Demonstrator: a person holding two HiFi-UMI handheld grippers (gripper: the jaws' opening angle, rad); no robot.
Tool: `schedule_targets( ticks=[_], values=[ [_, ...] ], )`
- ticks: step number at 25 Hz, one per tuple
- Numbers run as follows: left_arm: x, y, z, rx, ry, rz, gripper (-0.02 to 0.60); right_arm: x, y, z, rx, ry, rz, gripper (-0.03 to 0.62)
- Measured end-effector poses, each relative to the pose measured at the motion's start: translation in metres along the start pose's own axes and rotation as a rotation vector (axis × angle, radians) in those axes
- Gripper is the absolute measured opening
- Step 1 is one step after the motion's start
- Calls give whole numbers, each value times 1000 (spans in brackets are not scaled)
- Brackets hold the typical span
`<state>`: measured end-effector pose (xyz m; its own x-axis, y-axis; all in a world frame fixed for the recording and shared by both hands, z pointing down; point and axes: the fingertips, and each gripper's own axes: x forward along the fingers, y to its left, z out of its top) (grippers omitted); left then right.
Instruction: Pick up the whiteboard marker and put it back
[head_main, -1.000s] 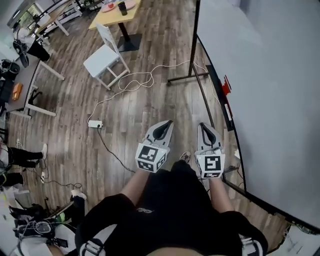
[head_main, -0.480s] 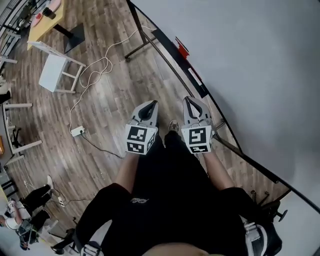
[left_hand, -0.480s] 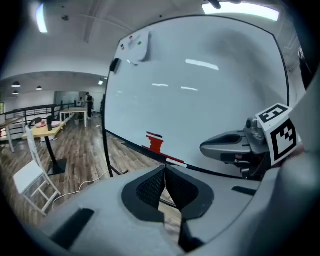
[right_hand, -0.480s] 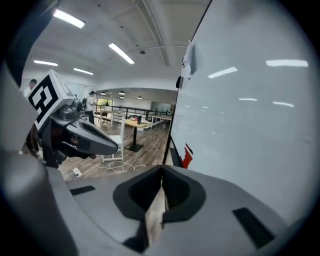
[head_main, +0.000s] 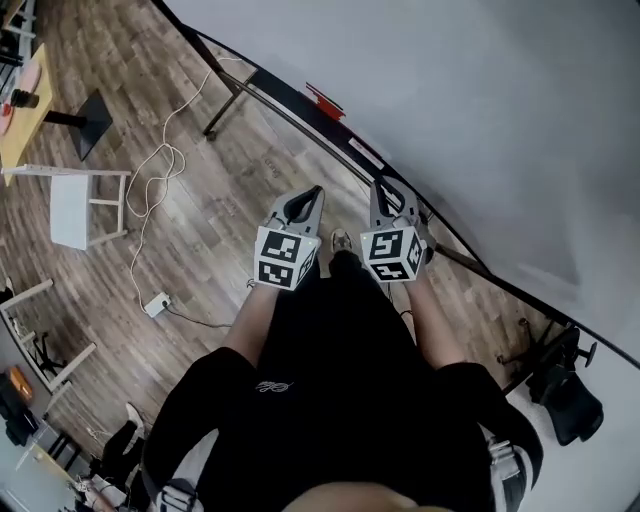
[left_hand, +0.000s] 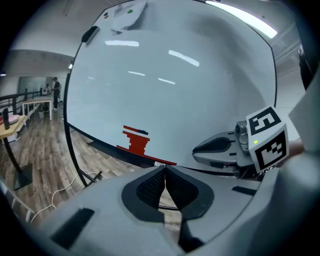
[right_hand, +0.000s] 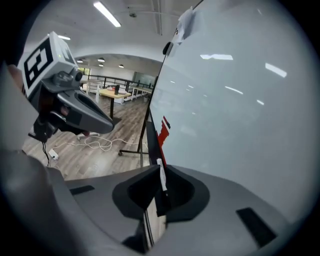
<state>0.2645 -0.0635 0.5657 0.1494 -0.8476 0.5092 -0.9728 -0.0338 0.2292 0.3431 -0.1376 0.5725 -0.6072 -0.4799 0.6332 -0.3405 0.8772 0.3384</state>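
White barrel with a dark end: the whiteboard marker (head_main: 364, 154) lies lengthwise on the black tray (head_main: 285, 97) along the bottom edge of the whiteboard (head_main: 480, 120). Nothing grips it. Further along the same tray is a red thing (head_main: 324, 101), apart from the marker; I can't tell what it is.

The right gripper (head_main: 381, 185) is nearest, nose aimed down along the tray, with the marker just ahead of its tips. Its jaws are together and empty; in the right gripper view the marker shows only beyond the closed tips. The left gripper (head_main: 312, 193) is just beside the right one, over the wood floor (head_main: 200, 230). Its jaws are also together, holding nothing.

Risks, as I judge them:
- If the right gripper goes in with its jaws closed, it could shove the marker along the tray or tip it off the lip onto the floor.
- The tray is narrow and tight to the board, so a jaw opened wide may hit the board or the tray edge and miss the barrel.
- The barrel is thin and round, so an off-centre pinch could let it roll or squirt out.
- The two grippers are close, so a sideways move could knock them together.
- If the marker is released tilted on the way back, it could roll off the tray.
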Motion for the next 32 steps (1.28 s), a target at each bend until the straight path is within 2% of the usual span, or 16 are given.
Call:
schedule_targets(
  ticks=[3, 4, 5, 9, 18, 23, 27, 32],
  values=[
    [16, 7, -3, 8, 33, -89, 8, 24, -6, -18, -59, 130, -62, 15],
    [19, 9, -4, 10, 46, -115, 8, 31, -6, -24, -65, 172, -65, 96],
    [21, 13, -4, 12, 59, -135, 8, 38, -6, -28, -60, 209, -64, 133],
    [28, 35, 3, 35, 95, -175, 8, 61, -9, -30, -74, 314, -93, 81],
    [34, 79, 1, 17, 133, -196, 8, 96, -4, -48, -216, 527, -88, 80],
    [38, 91, -4, -1, 143, -203, 8, 105, -2, -54, -209, 585, -76, 81],
    [40, 94, -4, -9, 139, -205, 8, 111, -7, -59, -247, 621, -89, 80],
    [36, 95, -9, -27, 137, -199, 8, 112, -5, -59, -239, 630, -96, 58]
  ],
)
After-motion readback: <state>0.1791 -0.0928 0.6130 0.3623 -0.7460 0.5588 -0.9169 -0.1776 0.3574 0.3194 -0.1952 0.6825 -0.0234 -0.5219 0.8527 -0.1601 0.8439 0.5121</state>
